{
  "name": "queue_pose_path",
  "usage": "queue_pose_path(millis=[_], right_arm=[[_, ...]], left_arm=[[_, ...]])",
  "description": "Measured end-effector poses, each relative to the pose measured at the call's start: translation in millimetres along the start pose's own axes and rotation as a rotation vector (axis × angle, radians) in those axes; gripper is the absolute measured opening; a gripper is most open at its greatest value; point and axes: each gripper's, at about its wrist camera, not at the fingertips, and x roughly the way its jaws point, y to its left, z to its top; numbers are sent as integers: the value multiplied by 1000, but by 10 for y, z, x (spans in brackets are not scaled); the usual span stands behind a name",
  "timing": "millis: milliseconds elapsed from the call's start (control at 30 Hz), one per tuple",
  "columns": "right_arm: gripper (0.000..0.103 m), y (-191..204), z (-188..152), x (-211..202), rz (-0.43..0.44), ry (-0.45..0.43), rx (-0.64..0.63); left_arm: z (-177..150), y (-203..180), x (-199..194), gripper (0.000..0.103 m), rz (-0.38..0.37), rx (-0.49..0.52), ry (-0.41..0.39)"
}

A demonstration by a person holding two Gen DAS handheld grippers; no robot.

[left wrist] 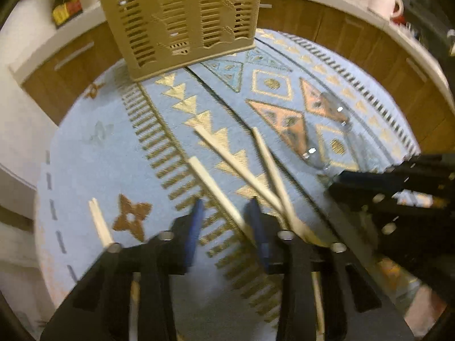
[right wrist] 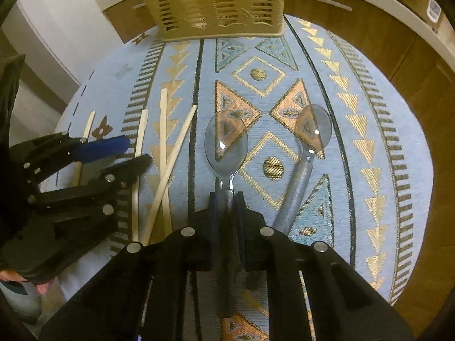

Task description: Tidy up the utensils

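Several pale wooden chopsticks (left wrist: 224, 153) lie on the blue patterned cloth; two of them cross. My left gripper (left wrist: 227, 221) points down over them. One chopstick (left wrist: 216, 190) runs between its blue pads, which stand apart and do not press on it. The right wrist view shows the same gripper (right wrist: 136, 150) at the left. My right gripper (right wrist: 227, 196) is shut on the handle of a clear plastic spoon (right wrist: 226, 139) that lies flat on the cloth. A second clear spoon (right wrist: 312, 128) lies just to its right. A tan slotted utensil basket (left wrist: 182, 20) (right wrist: 213, 0) stands at the far edge.
The round table's cloth (right wrist: 369, 142) ends close on all sides. Wooden cabinet doors (left wrist: 355, 28) and a white counter ring the far side. A pale mug (left wrist: 386, 2) and a dark bottle (left wrist: 65, 2) stand on the counter. My right gripper (left wrist: 335, 182) shows at the right.
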Motion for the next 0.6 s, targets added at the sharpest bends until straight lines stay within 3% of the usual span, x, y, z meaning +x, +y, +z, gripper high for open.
queue_pose_path(millis=[133,267,400,600], right_arm=[[10,-83,55,-4,37,19,44],[10,-107,123,-43,30,23,64],[10,-134,193,-45,31,45,76],[11,-162,266,32,13,76,102]], left_arm=[[-1,61,-16,14,-8,40,2],[13,185,-25,5,-76,82,-10],[28,331,-19,4,-171,118,6],[74,379,-11,6,-182,131,38]])
